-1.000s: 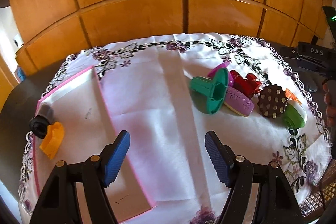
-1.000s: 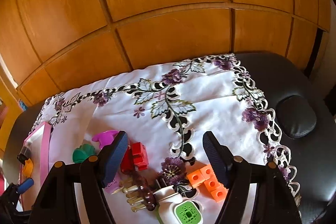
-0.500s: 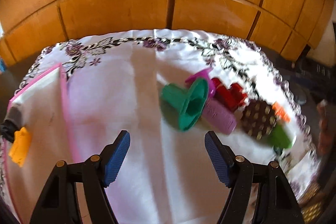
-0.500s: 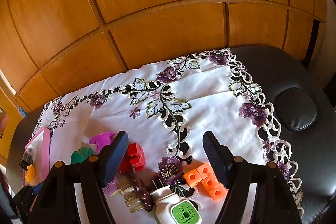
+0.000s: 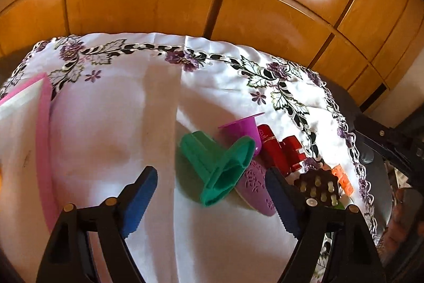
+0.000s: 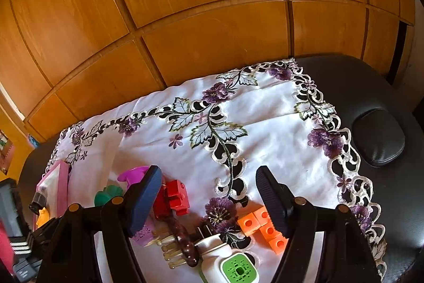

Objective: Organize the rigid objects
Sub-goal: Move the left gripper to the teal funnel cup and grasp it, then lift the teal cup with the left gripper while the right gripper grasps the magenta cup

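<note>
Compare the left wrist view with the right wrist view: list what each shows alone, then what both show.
Left wrist only: the left gripper, its jaws opening with nothing held, the green funnel lying just beyond them.

Right wrist only: the white plug with its green face, a black cushion, and the right gripper, open and empty.

Both: tablecloth, pink tray, red block, orange cubes, brown brush.

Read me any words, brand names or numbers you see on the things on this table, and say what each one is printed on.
Red tube: a small pale mark near its top, too small and blurred to read.
Purple embossed piece: raised floral pattern only, no letters.
Green and white plug-in device: a grille pattern, no text.
Nothing else carries readable text.
</note>
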{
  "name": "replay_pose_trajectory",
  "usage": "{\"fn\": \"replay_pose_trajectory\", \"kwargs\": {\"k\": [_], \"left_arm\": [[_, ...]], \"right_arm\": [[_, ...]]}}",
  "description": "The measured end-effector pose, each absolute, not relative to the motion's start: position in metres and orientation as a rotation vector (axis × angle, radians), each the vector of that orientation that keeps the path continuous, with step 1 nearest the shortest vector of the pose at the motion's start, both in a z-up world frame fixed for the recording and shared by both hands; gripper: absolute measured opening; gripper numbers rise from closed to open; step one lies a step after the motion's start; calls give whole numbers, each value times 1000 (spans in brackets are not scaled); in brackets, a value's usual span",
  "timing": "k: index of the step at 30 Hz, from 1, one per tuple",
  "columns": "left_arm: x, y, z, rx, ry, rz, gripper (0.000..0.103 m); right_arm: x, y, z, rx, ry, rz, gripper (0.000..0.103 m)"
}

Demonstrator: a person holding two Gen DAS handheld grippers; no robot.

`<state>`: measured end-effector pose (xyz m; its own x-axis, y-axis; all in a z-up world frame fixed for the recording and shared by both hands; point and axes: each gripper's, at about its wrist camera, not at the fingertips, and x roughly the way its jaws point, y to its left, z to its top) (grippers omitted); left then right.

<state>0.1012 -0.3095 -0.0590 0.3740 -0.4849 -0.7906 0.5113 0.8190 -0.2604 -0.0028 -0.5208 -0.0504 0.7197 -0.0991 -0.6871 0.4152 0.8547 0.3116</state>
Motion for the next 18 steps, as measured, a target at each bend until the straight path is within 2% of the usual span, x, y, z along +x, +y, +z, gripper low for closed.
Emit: {"fn": "replay_pose_trajectory", "kwargs": {"k": [4,6,7,8,9,18], "left_arm": [[110,-321,-66,59,993,-628,83],[116,-324,-74,70,1002,-626,68],[119,-325,-81,69,1025,-636,52],[122,-322,-84,41,1026,-642,42],[124,-319,-87,33,1031,-632,38],[106,-306,-85,67,975,-646,38]], "right_arm": [[-2,-519,-51,467,719,-290,74],[-1,-519,-51,465,722,-290,74],[0,-518,-52,463,725,-291,75],[0,-518,-53,461,729,-289,75],[1,-518,-53,458,732,-287,75],[5,-509,-54,392,747,-297,74]]}}
